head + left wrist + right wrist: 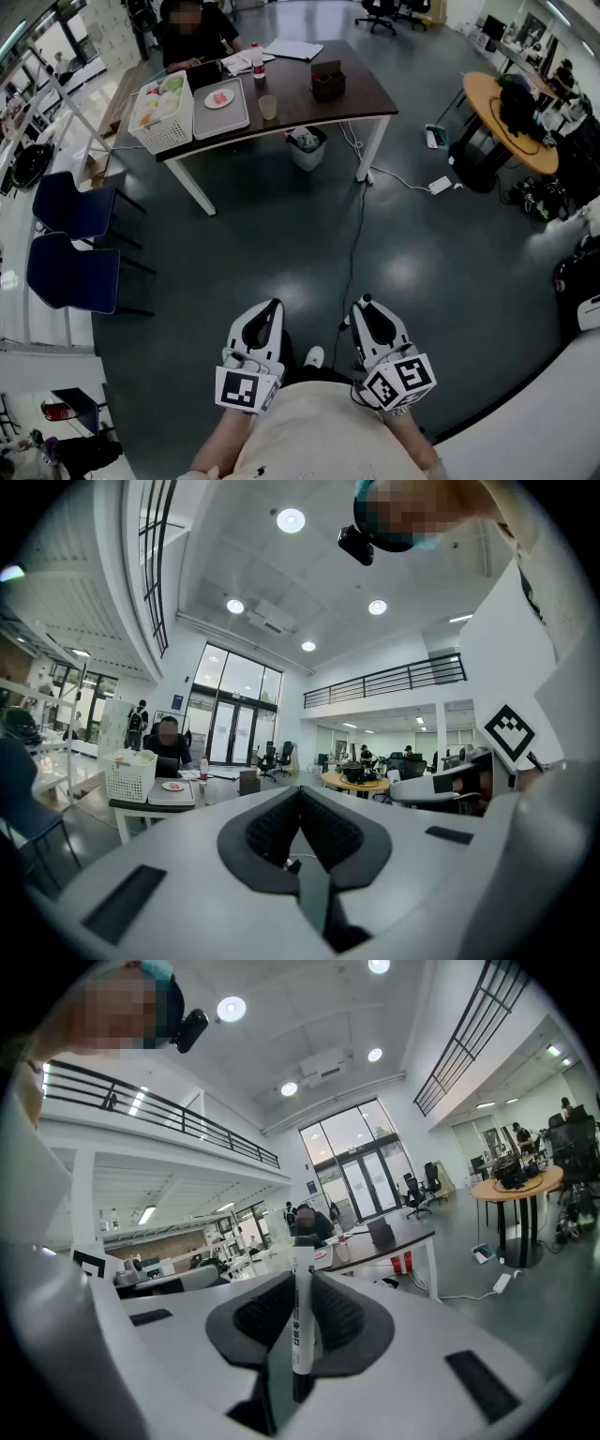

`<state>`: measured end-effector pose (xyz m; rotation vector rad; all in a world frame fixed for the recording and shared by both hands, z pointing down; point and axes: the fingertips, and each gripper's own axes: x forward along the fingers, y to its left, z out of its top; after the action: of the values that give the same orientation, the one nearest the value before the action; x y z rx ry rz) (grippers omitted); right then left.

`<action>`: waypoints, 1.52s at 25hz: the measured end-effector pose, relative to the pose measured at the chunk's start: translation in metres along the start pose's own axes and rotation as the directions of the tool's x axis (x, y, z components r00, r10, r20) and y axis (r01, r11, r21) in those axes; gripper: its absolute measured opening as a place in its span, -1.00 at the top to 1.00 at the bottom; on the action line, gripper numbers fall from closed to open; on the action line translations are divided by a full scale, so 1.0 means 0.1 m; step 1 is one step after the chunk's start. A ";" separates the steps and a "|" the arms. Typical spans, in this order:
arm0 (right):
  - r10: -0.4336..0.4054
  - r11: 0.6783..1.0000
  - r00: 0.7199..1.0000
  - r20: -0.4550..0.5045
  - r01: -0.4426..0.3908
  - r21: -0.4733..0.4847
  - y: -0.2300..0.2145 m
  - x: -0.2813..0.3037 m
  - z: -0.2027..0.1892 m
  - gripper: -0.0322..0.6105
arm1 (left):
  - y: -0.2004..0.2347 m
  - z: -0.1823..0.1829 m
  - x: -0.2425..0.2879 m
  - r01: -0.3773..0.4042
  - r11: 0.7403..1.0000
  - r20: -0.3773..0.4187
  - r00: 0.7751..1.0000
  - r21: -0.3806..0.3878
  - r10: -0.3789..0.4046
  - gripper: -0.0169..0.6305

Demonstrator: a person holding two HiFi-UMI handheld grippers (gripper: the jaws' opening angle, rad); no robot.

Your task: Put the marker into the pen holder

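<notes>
A white marker with a black cap [302, 1321] stands upright between the jaws of my right gripper [302, 1283], which is shut on it. My left gripper [300, 799] is shut with nothing in it. In the head view both grippers, left [266, 321] and right [368, 317], are held close to the person's body above the grey floor. The dark box-shaped pen holder [327, 80] stands far off on the brown table [356, 94]. The same pen holder [381, 1233] shows small in the right gripper view and again as the pen holder [248, 781] in the left gripper view.
On the table are a white basket [161, 114], a grey tray [221, 111] with a plate, a cup [268, 107] and a bottle [258, 66]. A person [194, 33] sits behind it. A bin [307, 147] stands under it, and a cable [355, 234] crosses the floor. Blue chairs [73, 272] are at the left.
</notes>
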<state>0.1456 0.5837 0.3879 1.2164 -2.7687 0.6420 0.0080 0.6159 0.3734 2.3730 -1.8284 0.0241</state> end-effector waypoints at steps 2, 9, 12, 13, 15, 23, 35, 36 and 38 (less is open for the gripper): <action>-0.010 1.000 1.000 -0.007 0.010 0.002 0.02 0.16 0.02 0.66 | 0.14 -0.02 0.09 0.006 1.000 -0.007 1.000 -0.002 -0.006 0.92; -0.025 0.999 0.999 -0.039 0.023 -0.035 0.04 0.92 0.14 0.66 | 0.80 0.08 0.54 0.021 1.000 0.005 1.000 -0.004 -0.021 0.92; -0.033 0.999 0.999 -0.041 0.032 -0.009 0.08 1.37 0.27 0.66 | 1.18 0.14 0.76 0.037 0.999 0.005 0.999 -0.015 -0.037 0.92; -0.030 0.999 0.999 -0.038 0.031 0.023 0.10 1.53 0.32 0.66 | 1.32 0.20 0.84 0.037 0.998 0.022 0.999 -0.041 -0.036 0.92; -0.025 0.995 0.999 -0.021 0.026 0.094 0.17 1.80 0.42 0.66 | 1.59 0.31 1.03 0.043 0.996 0.057 0.998 -0.081 -0.039 0.92; -0.088 0.988 0.996 -0.011 0.089 0.125 0.10 2.46 0.54 0.66 | 2.11 0.53 1.63 0.127 0.990 0.093 0.988 -0.061 -0.121 0.92; -0.100 0.983 0.995 -0.010 0.100 0.154 -0.71 3.01 0.82 0.66 | 2.11 0.43 2.51 0.119 0.989 0.034 0.993 -0.083 -0.117 0.92; -0.095 0.983 0.995 -0.006 0.095 0.154 -0.84 3.08 0.89 0.66 | 2.10 0.44 2.65 0.109 0.990 0.030 0.994 -0.084 -0.107 0.92; -0.081 0.986 0.997 0.003 0.079 0.146 -1.09 3.21 1.05 0.66 | 2.05 0.43 2.95 0.098 0.993 0.011 0.995 -0.069 -0.097 0.92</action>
<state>0.0144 0.2541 0.3966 1.3527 -2.7050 0.8459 -0.1167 0.2757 0.3820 2.4142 -1.6857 -0.0582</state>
